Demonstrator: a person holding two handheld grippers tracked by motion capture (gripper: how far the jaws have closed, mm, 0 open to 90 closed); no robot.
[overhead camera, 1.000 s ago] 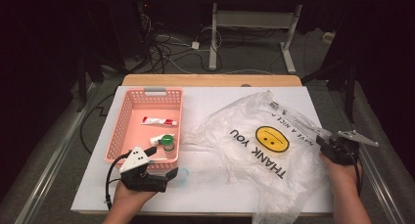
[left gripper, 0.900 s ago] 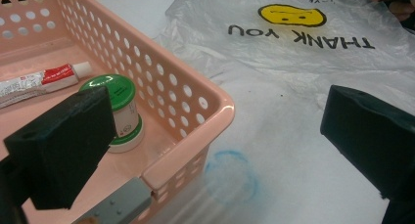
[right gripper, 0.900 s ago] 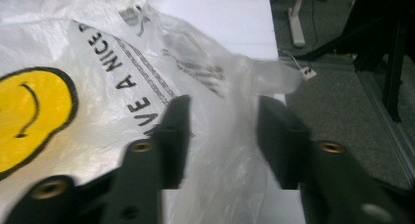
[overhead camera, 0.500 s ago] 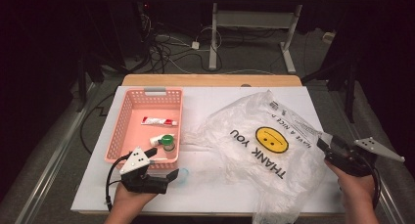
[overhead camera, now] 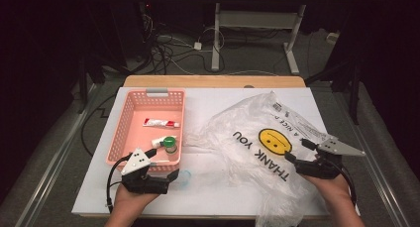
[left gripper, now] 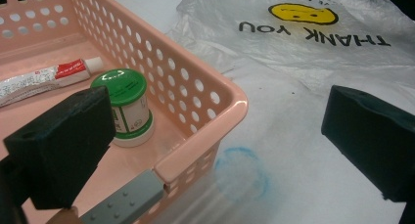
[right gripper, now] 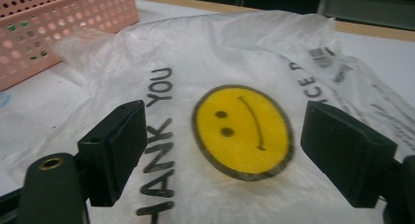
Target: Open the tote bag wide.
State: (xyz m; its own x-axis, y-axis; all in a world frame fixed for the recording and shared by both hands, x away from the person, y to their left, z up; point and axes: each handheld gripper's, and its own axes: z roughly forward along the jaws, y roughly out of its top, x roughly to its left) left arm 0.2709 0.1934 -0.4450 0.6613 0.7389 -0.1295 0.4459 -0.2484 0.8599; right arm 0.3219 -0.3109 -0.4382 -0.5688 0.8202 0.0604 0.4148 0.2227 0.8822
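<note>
Thin plastic bag (overhead camera: pixel 267 147) with smiley print lies crumpled on white table (overhead camera: pixel 218 197), right of pink basket (overhead camera: pixel 124 133); light, limp, slippery film, best pinched at bunched edge. Right gripper (overhead camera: pixel 292 159) jaws just opened, nothing between; left gripper (overhead camera: pixel 171 176) jaws apart, empty

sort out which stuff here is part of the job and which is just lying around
In the job: plastic bag, right tongs open over it, left tongs open at the pink basket.
Lying about: toothpaste tube, green-lidded jar, both in the basket.
</note>
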